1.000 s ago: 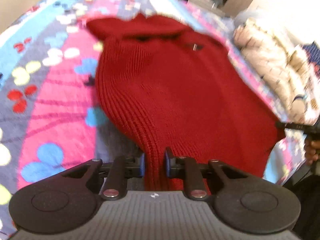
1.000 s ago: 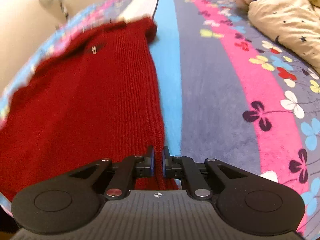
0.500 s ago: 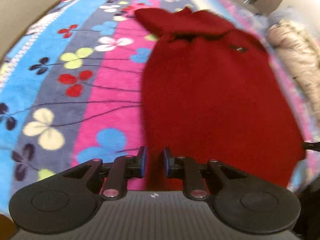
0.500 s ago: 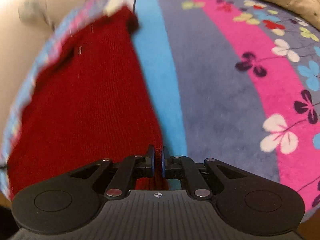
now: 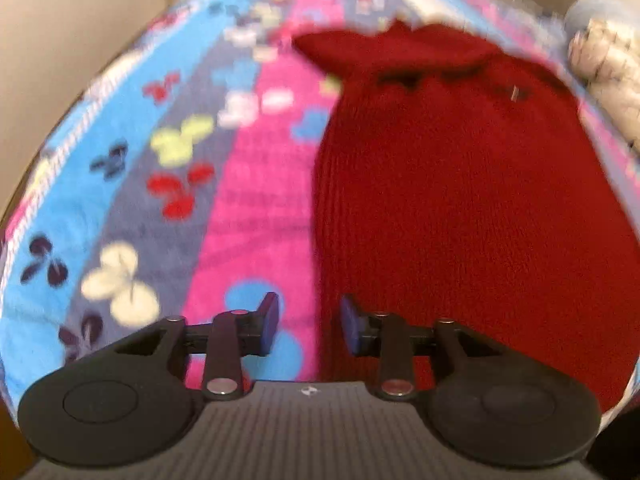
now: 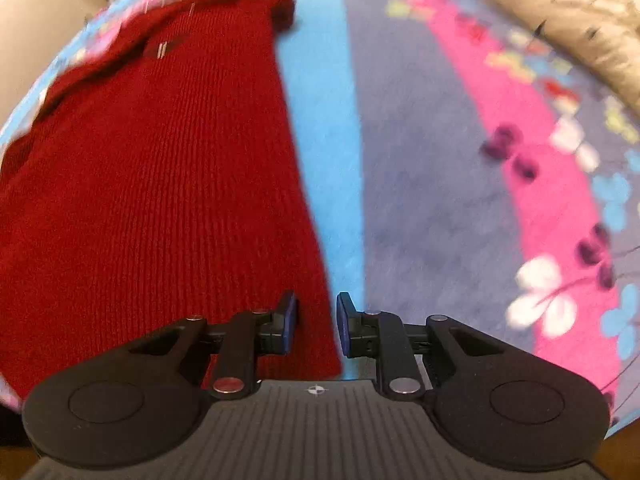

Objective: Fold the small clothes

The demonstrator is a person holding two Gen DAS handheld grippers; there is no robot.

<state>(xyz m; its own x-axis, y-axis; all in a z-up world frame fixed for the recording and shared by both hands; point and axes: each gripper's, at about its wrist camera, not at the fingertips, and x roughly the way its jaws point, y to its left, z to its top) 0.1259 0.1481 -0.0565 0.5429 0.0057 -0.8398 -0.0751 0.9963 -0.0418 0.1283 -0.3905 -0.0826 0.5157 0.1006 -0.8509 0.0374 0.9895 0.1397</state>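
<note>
Left gripper (image 5: pixel 308 322) and right gripper (image 6: pixel 316 320) sit low, jaws spread, at the red sweater's (image 5: pixel 460 208) near corners.

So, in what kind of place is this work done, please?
Probably a bedroom: the red knit garment lies spread on a striped, flower-print blanket, with a beige star-print quilt bunched at its edge.

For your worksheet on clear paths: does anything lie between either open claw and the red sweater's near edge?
Nothing visible does. The left claw and right claw each straddle a bottom corner of the red sweater, lying on the blanket.
</note>
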